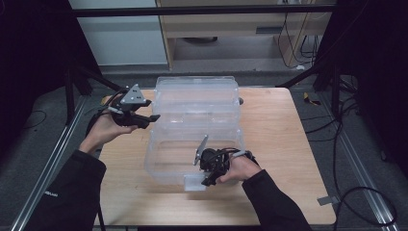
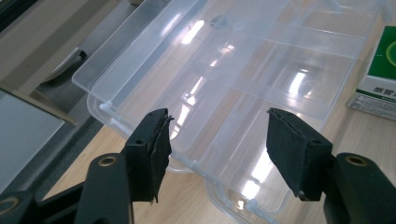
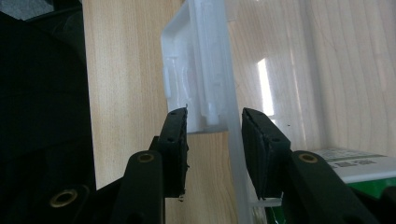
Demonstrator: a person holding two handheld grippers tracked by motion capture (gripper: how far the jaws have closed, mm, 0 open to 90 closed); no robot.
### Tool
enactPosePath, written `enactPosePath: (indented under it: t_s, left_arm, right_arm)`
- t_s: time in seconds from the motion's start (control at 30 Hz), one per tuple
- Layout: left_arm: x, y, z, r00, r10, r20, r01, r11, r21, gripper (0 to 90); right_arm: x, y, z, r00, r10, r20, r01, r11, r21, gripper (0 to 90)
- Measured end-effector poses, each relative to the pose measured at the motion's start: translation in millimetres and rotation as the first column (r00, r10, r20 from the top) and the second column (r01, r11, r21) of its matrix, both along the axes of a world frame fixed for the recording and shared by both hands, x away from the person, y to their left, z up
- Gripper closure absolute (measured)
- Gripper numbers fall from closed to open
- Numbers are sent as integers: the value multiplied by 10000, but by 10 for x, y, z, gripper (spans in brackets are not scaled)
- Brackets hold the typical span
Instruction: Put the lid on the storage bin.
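Note:
A clear plastic compartment box (image 1: 197, 81) lies open on the wooden table, its lid folded back toward the far side. My right gripper (image 1: 205, 179) sits at the box's front edge. In the right gripper view its jaws (image 3: 215, 133) are closed across the white front latch (image 3: 194, 79) and the front wall (image 3: 235, 163), with both pads touching them. My left gripper (image 1: 150, 109) is held in the air left of the box, open and holding nothing. In the left gripper view it (image 2: 217, 140) looks down on the box's compartments (image 2: 243, 74).
A green and white carton (image 2: 379, 70) lies by the box's edge, and its corner shows again (image 3: 359, 163) beside my right jaw. Bare table (image 1: 284, 139) lies right of the box. Dark frame rails (image 1: 62, 144) run along both sides, and cables trail on the floor at the right.

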State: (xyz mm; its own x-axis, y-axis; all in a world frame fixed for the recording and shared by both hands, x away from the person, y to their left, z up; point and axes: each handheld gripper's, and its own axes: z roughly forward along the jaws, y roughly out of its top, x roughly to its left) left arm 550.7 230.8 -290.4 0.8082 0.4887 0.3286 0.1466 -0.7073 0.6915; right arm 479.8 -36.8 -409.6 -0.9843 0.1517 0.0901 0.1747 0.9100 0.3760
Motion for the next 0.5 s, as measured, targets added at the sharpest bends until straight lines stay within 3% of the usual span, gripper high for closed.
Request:
enactPosePath:
  t_s: [0.17,0.33,0.5]
  left_arm:
    - [45,-89,65,9980,-630,-34,631,9967,515,394]
    - [104,-171,134,9912,-1324,-45,1321,9856,1056,410]
    - [175,-245,159,9871,-1588,-206,1601,9750,1540,421]
  right_arm:
    - [-2,0,1,10000,61,46,-61,10000,-7,621]
    - [-2,-3,5,9999,85,53,-84,9999,-83,621]
    - [-3,-5,3,9999,128,79,-127,9999,-39,622]
